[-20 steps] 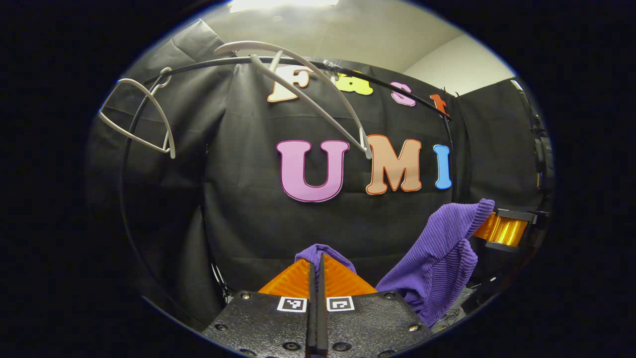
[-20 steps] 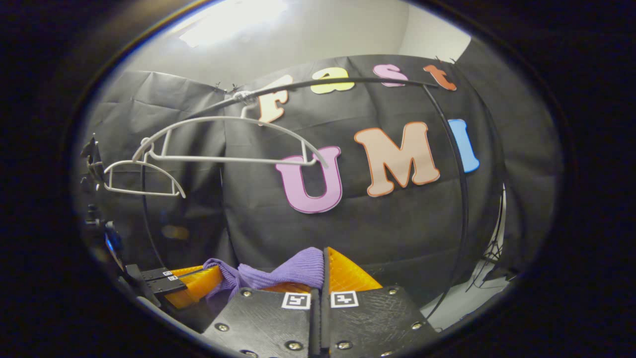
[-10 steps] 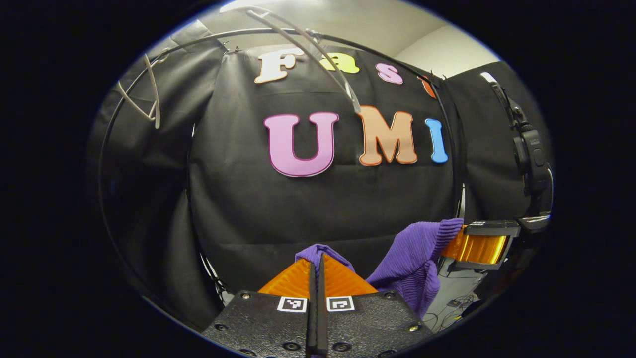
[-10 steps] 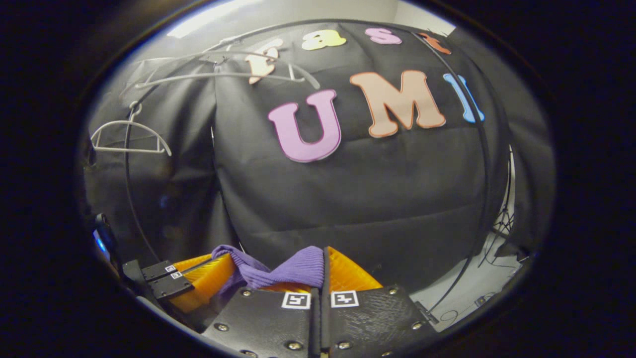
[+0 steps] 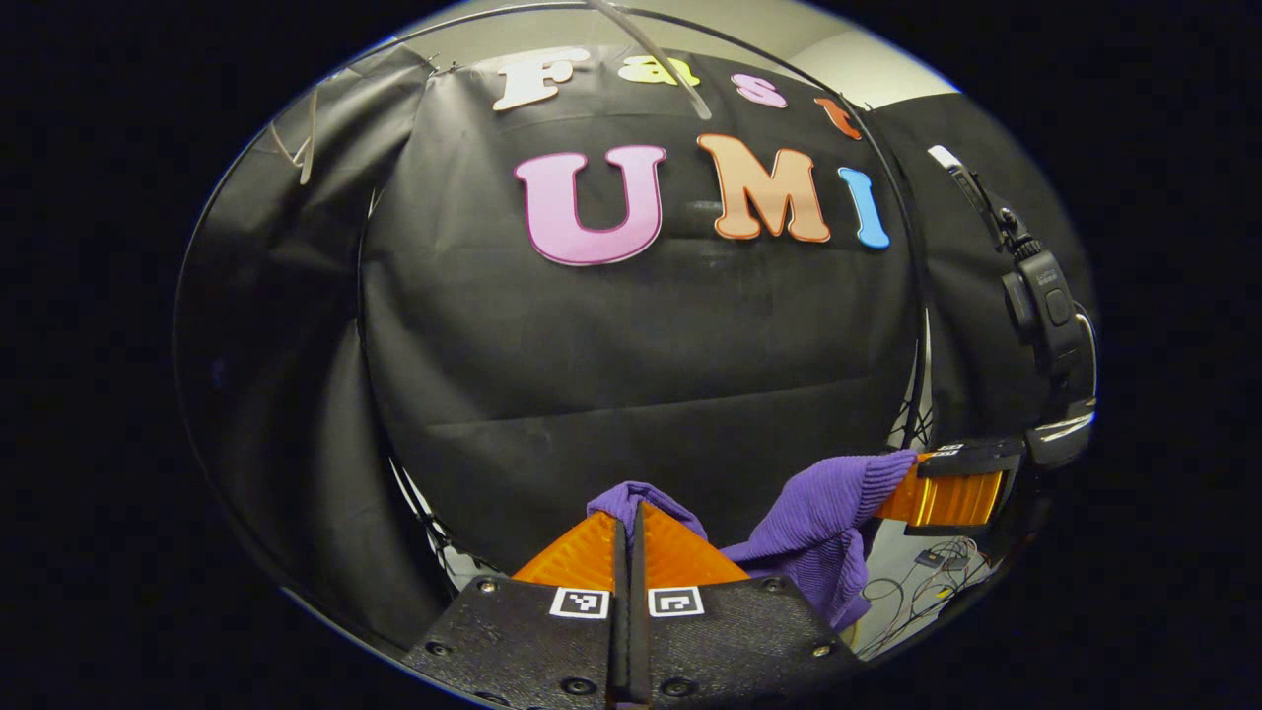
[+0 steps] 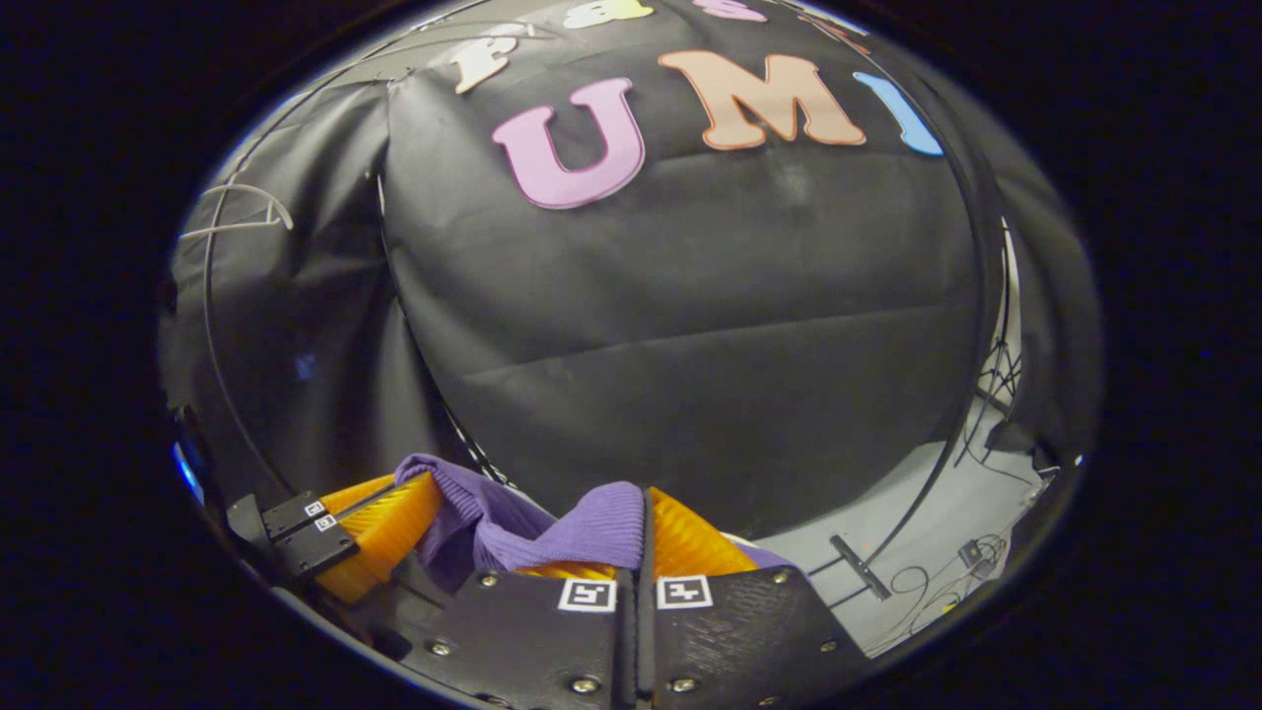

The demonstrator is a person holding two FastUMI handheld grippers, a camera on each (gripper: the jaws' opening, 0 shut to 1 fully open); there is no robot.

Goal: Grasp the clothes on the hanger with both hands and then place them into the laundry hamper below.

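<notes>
In the left gripper view, the left hand-held gripper (image 5: 628,523) at 6 o'clock is pinching a fold of the purple garment (image 5: 823,518), its two fingers pressed together on the cloth. The knit is draping across to 4 o'clock, where the right hand-held gripper (image 5: 912,498) is gripping the other end. In the right gripper view, that gripper (image 6: 643,513) is sitting at 6 o'clock with purple cloth clamped between its closed fingers, and the garment is running to the left hand-held gripper (image 6: 419,493) at 8 o'clock. Behind is hanging the black booth wall (image 5: 641,345), with a thin black rail (image 6: 971,296) arching over it – pale hangers (image 6: 242,207) are showing at 10 o'clock. A grey floor (image 6: 897,523) with loose cables (image 6: 946,582) is lying at 4 o'clock
</notes>
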